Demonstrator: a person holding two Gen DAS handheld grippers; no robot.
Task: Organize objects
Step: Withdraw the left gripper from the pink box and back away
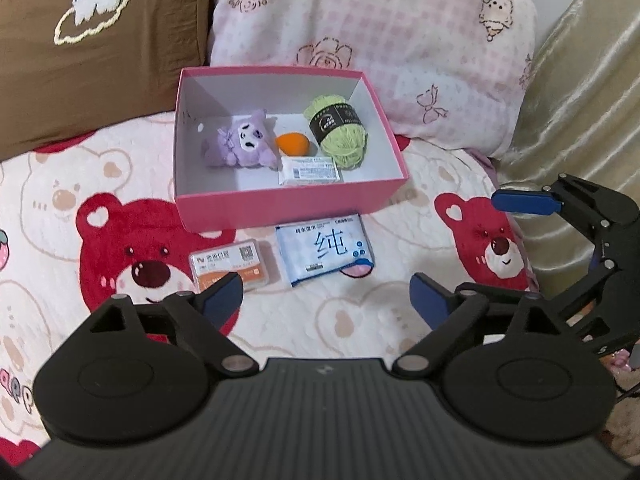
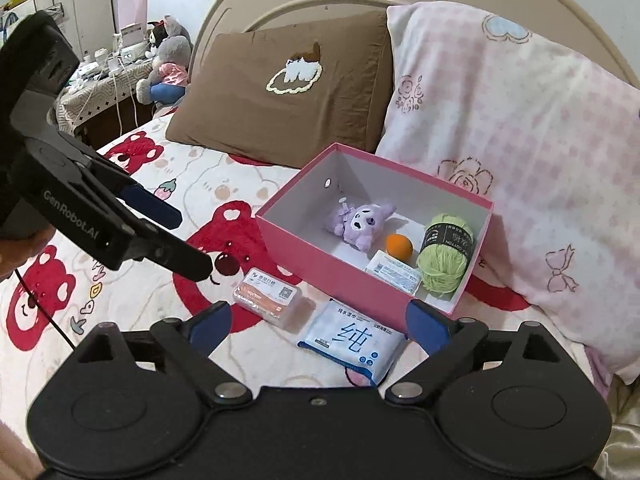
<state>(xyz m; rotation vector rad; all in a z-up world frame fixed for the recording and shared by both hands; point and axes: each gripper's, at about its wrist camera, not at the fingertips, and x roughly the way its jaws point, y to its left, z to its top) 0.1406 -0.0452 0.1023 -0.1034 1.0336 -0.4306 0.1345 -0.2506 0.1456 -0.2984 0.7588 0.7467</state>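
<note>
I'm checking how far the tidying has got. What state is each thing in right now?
pink box: lidless, upright on the bed.
purple plush: in the box.
orange ball: in the box.
green yarn: in the box, label band on.
white packet: in the box, flat.
wipes pack: outside, on the blanket.
clear case: outside, on the blanket.
left claw: open, empty.
right claw: open, empty.

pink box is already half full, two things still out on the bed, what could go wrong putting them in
1. The wipes pack is flat and soft on a plush blanket; open tongs could pinch the fabric with it.
2. The free floor in the pink box is mostly on the purple plush toy side; a drop by the green yarn may pile up.
3. The clear plastic case looks slick and might slip.
</note>
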